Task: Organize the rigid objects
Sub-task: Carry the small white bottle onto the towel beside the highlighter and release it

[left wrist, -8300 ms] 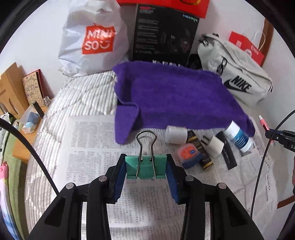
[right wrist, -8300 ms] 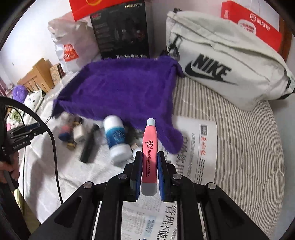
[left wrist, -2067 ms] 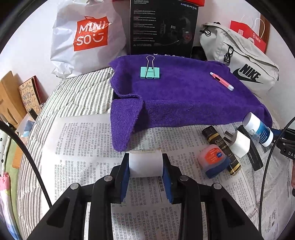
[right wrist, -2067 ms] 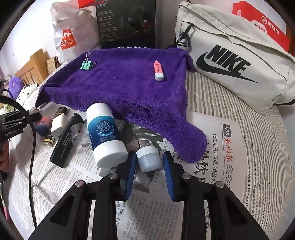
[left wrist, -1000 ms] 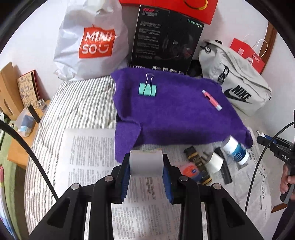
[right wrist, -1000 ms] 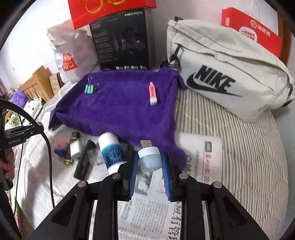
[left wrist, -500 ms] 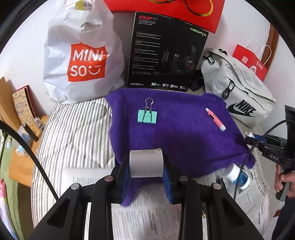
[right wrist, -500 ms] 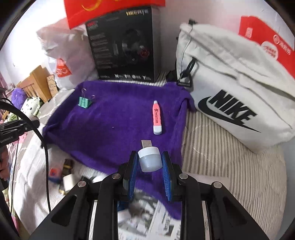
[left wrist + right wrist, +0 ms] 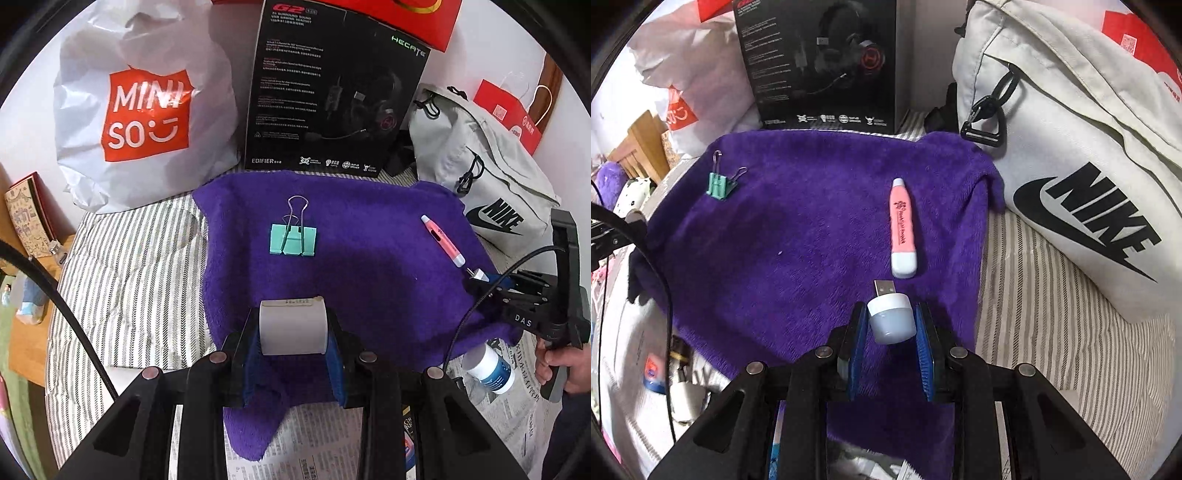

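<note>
- The left gripper [image 9: 293, 332] pinches a short white cylinder [image 9: 293, 326] between its blue pads [image 9: 252, 358], one pad pressed against each end; the cylinder lies crosswise and is held above the near part of the purple towel [image 9: 369, 266].
- The right gripper [image 9: 891, 325] pinches a small white plug-in light [image 9: 891, 320] by its rounded body; the metal USB plug points away from the camera, toward the pink pen; the light hangs over the near right part of the towel.
- On the towel lies a green binder clip [image 9: 293, 240], wire handles pointing to the far edge; it sits in the far left part, well apart from the pen.
- A pink pen [image 9: 903, 229] with white ends lies lengthwise on the right part of the towel, its near end just beyond the light's plug; whether the two touch I cannot tell.
- The towel is spread on a striped bedcover [image 9: 129, 266]; newspaper [image 9: 325, 443] lies at the near side, with a white bottle with a blue label [image 9: 491, 369] on it at the right.
- Behind the towel stand a white shopping bag [image 9: 144, 110], a black headset box [image 9: 332, 92] and a grey sling bag [image 9: 1071, 147].
- A hand [image 9: 565, 369] grips the handle of the right gripper at the right edge of the left view.
</note>
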Motion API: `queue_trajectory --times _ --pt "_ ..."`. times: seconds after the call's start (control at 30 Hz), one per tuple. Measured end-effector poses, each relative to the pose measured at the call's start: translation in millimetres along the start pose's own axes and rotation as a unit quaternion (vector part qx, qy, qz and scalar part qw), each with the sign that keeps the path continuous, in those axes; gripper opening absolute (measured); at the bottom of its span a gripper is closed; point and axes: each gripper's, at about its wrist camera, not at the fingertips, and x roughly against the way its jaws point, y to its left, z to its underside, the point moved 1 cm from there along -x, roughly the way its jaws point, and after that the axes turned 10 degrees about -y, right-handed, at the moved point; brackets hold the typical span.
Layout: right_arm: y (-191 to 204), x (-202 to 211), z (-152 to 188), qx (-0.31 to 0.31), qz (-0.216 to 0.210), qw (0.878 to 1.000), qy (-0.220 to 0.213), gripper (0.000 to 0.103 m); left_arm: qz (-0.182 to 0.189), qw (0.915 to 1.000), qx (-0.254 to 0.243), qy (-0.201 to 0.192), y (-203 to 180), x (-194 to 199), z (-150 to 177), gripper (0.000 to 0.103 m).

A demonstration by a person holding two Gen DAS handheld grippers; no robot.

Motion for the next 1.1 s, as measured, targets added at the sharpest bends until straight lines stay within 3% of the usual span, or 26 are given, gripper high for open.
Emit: queue_trajectory --times 0.47,0.53,0.6,0.77,0.87,1.1 --pt "7.0 -14.0 -0.2 0.025 -0.002 1.000 0.008 0.026 0.004 0.9999 0.003 0.011 5.5 -12.4 -0.1 0.030" --pt "6.7 -12.3 0.4 0.025 -0.006 1.000 0.016 0.029 0.003 0.9999 0.001 0.013 5.3 -15.1 -1.3 0.030" --pt "6.9 -5.8 2.3 0.020 -0.013 1.000 0.014 0.044 0.001 0.9999 0.001 0.016 5.3 -17.6 -1.9 0.030" --pt "7.6 11.3 9.3 0.004 -0.021 1.000 0.010 0.048 -0.002 0.9999 0.006 0.015 6.5 -23.7 -5.9 0.030" --pt "5.8 23.3 12.6 -0.004 -0.015 1.000 0.005 0.055 0.001 0.9998 0.009 0.018 7.3 -30.9 -10.0 0.030" --pt "-2.5 56.1 25.9 -0.031 -0.012 0.999 -0.010 0.058 -0.006 0.9995 -0.001 0.030 1.9 -56.6 -16.9 0.030"
